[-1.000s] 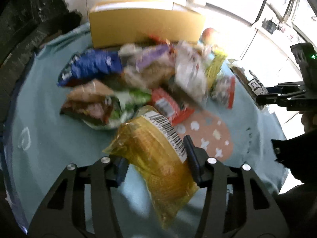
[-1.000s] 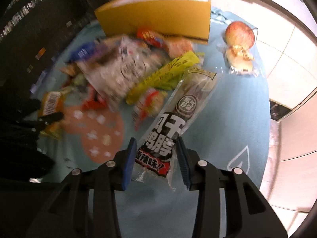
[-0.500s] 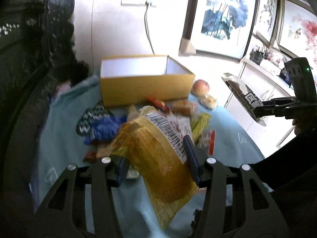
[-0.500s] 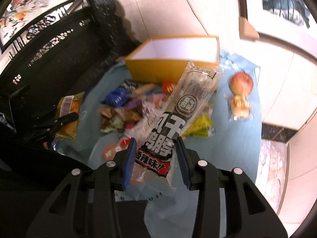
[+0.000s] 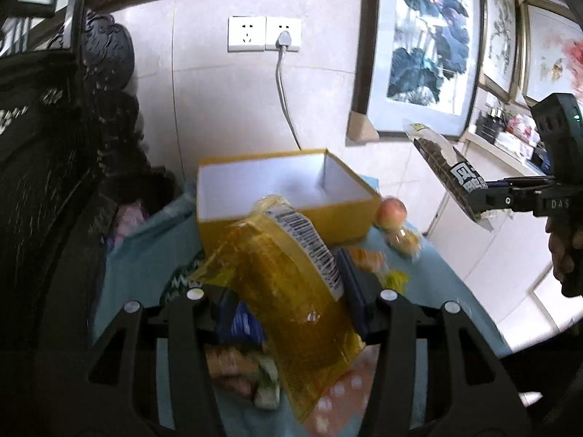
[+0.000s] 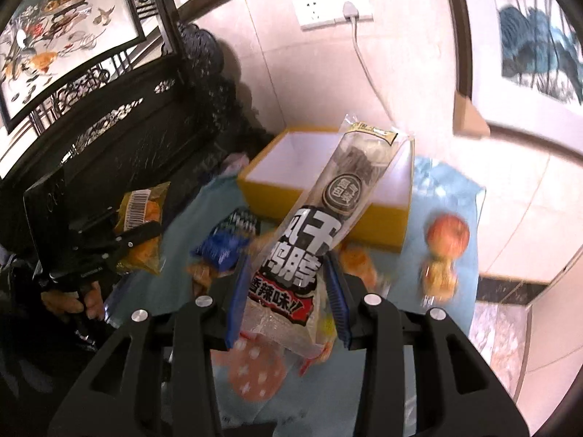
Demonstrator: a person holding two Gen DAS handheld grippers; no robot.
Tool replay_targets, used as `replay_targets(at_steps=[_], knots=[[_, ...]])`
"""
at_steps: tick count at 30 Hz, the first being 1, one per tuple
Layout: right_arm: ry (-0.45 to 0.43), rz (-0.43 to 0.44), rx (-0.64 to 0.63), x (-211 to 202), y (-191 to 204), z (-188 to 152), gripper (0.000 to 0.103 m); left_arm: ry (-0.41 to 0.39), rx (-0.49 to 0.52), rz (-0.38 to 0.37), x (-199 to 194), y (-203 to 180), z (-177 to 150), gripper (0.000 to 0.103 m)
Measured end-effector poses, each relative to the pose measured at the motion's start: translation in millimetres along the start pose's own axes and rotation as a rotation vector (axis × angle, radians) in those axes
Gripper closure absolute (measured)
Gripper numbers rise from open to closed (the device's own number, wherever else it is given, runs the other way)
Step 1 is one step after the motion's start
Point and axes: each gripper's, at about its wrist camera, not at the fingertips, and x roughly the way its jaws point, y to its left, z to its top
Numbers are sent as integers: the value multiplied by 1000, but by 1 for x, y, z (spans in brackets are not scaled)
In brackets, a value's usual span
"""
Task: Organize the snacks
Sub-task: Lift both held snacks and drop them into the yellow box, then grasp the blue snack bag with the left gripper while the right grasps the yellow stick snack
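Glossy crinkled plastic on yellow packet (image 5: 288, 287) and black packet (image 6: 328, 225); matt cardboard box (image 5: 291, 218); soft blue cloth (image 5: 145, 247); matt black plastic fingers (image 6: 233, 302).

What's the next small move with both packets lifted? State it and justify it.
Probably carry one packet forward over the yellow box and let go. The left gripper grips the yellow packet, the right gripper grips the long black packet, both held above the table's blue cloth, and the box's white inside looks empty.
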Motion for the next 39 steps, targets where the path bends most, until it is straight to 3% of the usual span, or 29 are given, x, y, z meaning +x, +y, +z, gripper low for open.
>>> replay_targets(at_steps=[10, 11, 12, 13, 14, 20, 24, 31, 33, 35, 39], knots=[[1, -33, -56, 71, -32, 119, 60, -28, -94, 59, 100, 26, 123, 51], [9, -46, -36, 83, -41, 129, 57, -13, -90, 84, 113, 30, 133, 42], [15, -73, -27, 90, -47, 134, 51, 42, -94, 115, 136, 38, 143, 14], [29, -138, -25, 100, -54, 139, 48, 85, -110, 152, 149, 45, 147, 6], [35, -178, -24, 105, -58, 139, 48, 95, -120, 174, 153, 50, 148, 6], [71, -167, 2, 90, -57, 92, 48, 110, -155, 207, 131, 67, 104, 5], [141, -177, 6, 88, -46, 37, 41, 158, -162, 158, 105, 46, 39, 5], [313, -207, 195, 103, -63, -75, 40, 286, 82, 63, 93, -26, -69, 5], [344, -198, 296, 110, -70, -96, 40, 283, 110, 90, 88, -30, -85, 5], [339, -215, 304, 115, -67, -100, 40, 267, 58, 115, 82, -17, -90, 5], [331, -254, 319, 128, -59, -100, 40, 225, -73, 278, 77, 33, -86, 5]])
